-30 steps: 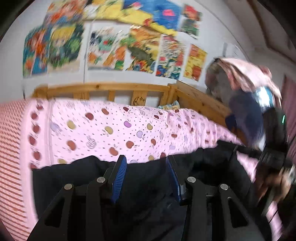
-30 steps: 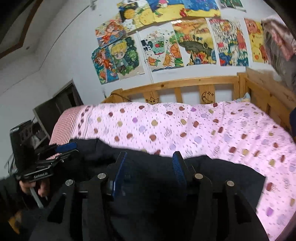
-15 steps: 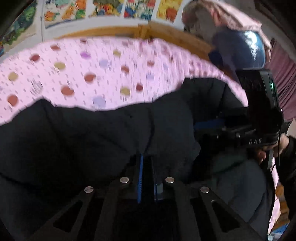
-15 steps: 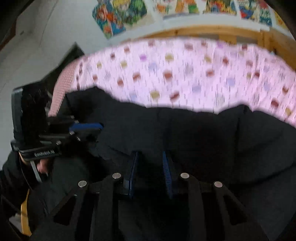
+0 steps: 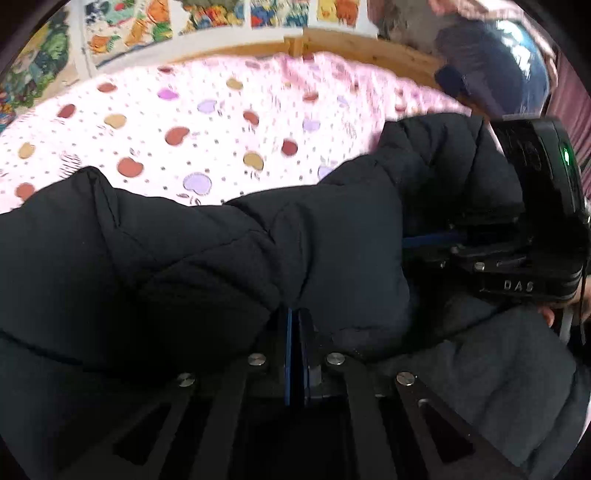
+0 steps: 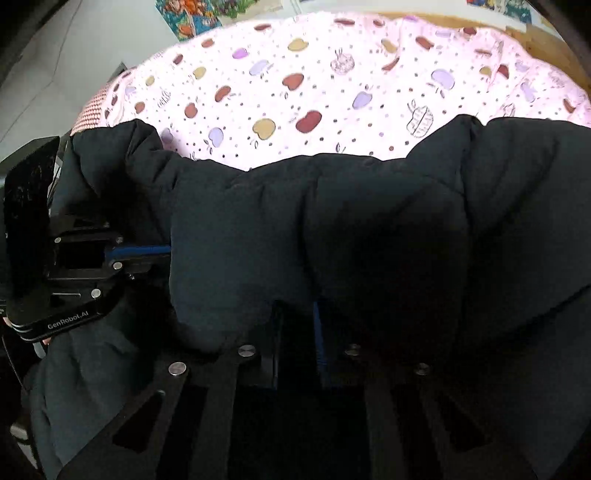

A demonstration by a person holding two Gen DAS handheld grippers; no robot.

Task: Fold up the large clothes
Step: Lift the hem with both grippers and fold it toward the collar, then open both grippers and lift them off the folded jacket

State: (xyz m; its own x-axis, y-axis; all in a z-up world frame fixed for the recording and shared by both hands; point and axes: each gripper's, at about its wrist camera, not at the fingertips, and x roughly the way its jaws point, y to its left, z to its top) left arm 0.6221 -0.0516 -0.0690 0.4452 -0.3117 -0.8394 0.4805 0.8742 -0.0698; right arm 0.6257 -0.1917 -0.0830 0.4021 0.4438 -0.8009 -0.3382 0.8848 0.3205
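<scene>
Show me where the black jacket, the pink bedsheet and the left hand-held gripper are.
black jacket (image 5: 184, 266): left wrist view, on its puffy quilted body.
pink bedsheet (image 6: 332, 92): right wrist view, on a bare patterned patch.
left hand-held gripper (image 5: 295, 325): left wrist view, between its blue pads.

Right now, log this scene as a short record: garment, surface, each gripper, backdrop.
garment: black padded jacket, bunched in puffy folds on the bed
surface: pink apple-print sheet on a wooden bed frame
left gripper: jaws shut, padding bulging over the fingertips
right gripper: jaws have just been closing, jacket fabric pinched between them
gripper spacing: side by side along the jacket's near edge, each visible in the other's view
backdrop: colourful posters on a white wall
</scene>
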